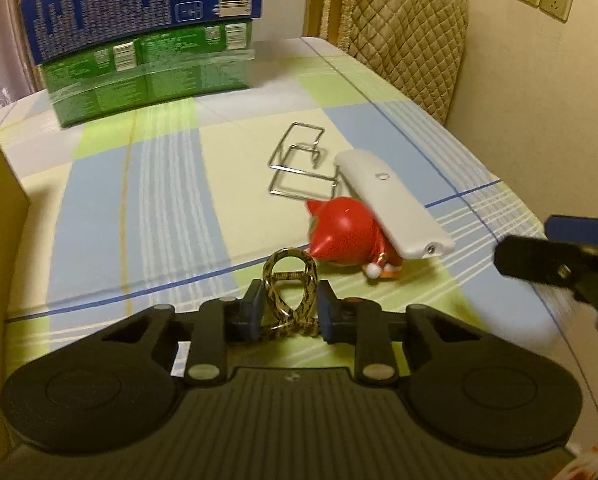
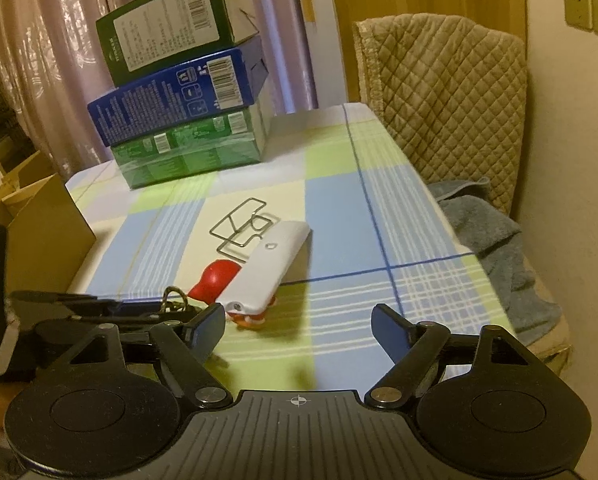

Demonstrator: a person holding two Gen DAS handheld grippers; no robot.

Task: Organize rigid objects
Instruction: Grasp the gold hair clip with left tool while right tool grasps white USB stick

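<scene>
Clamped between the pads of the left gripper (image 1: 290, 307) is a gold keyring (image 1: 290, 280), held just in front of the red toy (image 1: 345, 232). Across that toy a white remote (image 1: 391, 204) is propped, with a wire stand (image 1: 299, 160) just behind it. Beside the toy the right gripper (image 2: 297, 326) is held spread and empty. If the toy is nudged, the remote could be tipped off.

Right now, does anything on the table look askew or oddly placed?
Yes. The white remote lies tilted, propped on the red toy figure rather than flat on the tablecloth. In the box stack, the blue box sits skewed on the green one.
</scene>
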